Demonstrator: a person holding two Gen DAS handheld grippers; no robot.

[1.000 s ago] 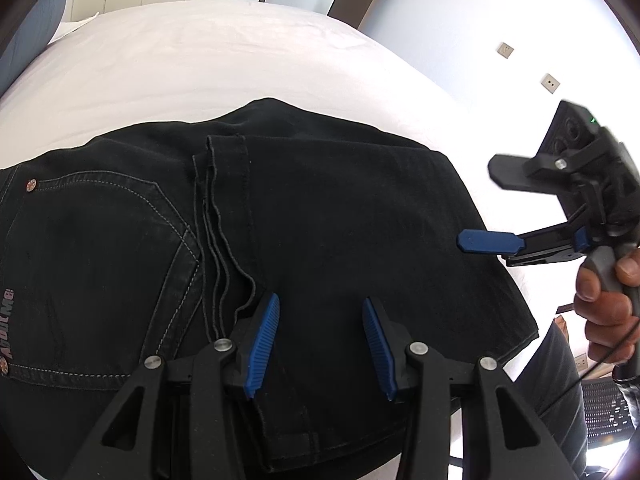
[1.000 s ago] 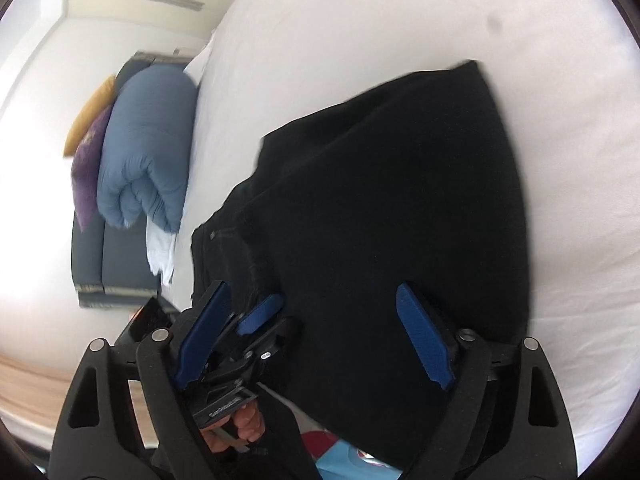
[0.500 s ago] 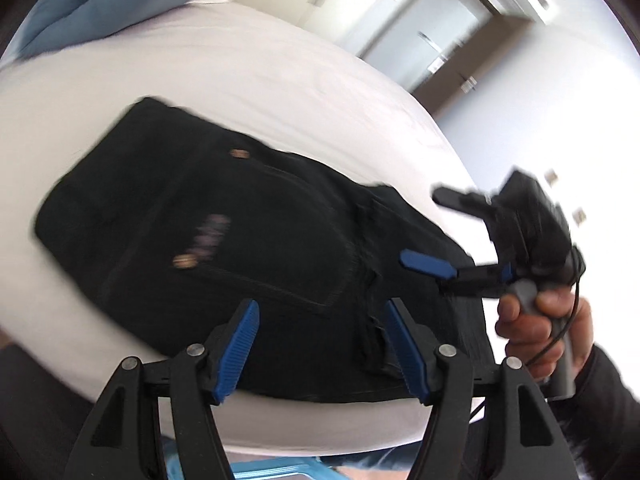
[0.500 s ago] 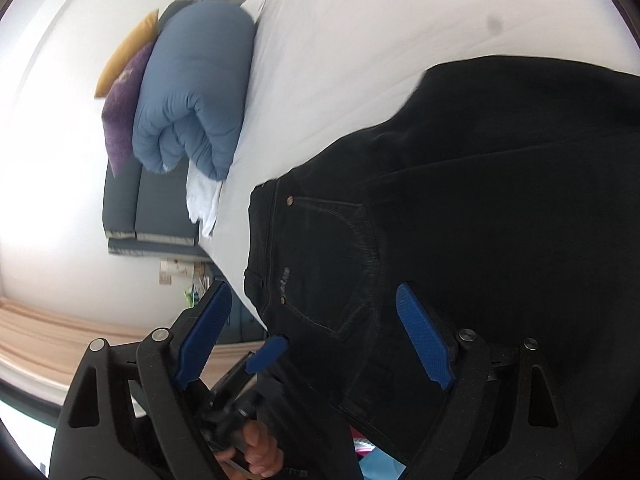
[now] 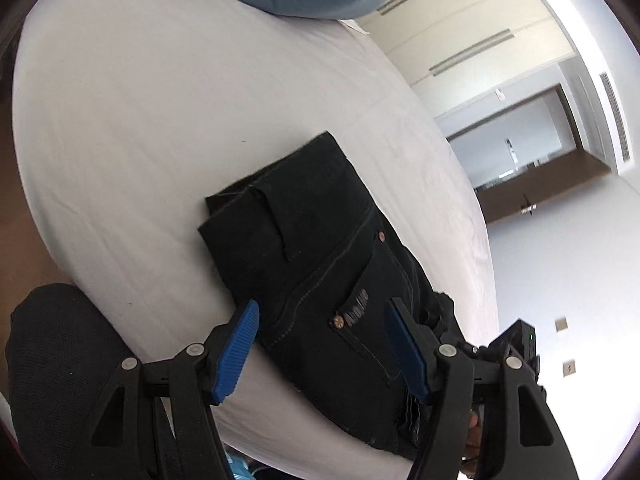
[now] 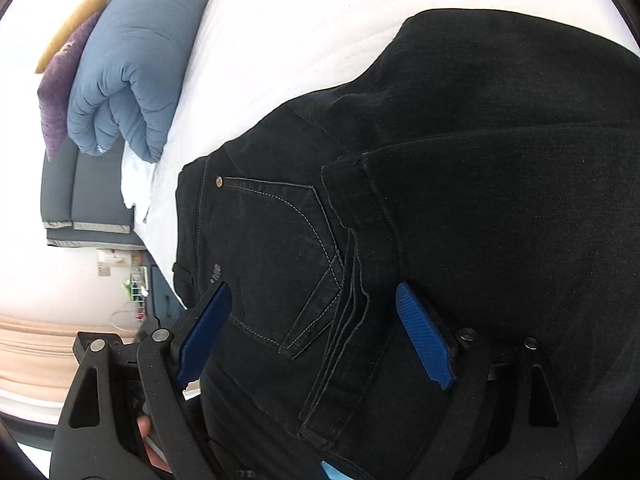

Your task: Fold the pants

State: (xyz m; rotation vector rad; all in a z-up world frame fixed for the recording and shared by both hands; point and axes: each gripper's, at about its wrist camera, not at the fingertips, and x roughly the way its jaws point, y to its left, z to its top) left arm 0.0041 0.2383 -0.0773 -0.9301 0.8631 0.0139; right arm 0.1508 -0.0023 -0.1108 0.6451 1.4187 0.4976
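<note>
Black denim jeans (image 5: 320, 264): lying folded into a compact stack near the edge of the white bed (image 5: 140, 120), hems laid over the back pocket. Left gripper (image 5: 322, 344): jaws just widened, cloth released, nothing clamped. Right gripper (image 6: 316, 336): wide open, empty, above the stack. Fold judged nearly complete.

A white bed (image 5: 152, 120) fills most of both views, its sheet smooth and bare over a wide stretch. At the bed's head lies a rolled blue duvet (image 6: 132, 64); just behind the duvet, a purple cushion (image 6: 60, 92) and a mustard-yellow one (image 6: 74, 20) lean together. Under them, beside the bed, stands a dark grey upholstered headboard (image 6: 86, 196). Beyond the bed's far side are cream wardrobe doors (image 5: 472, 36) and a brown-framed doorway (image 5: 536, 168).
</note>
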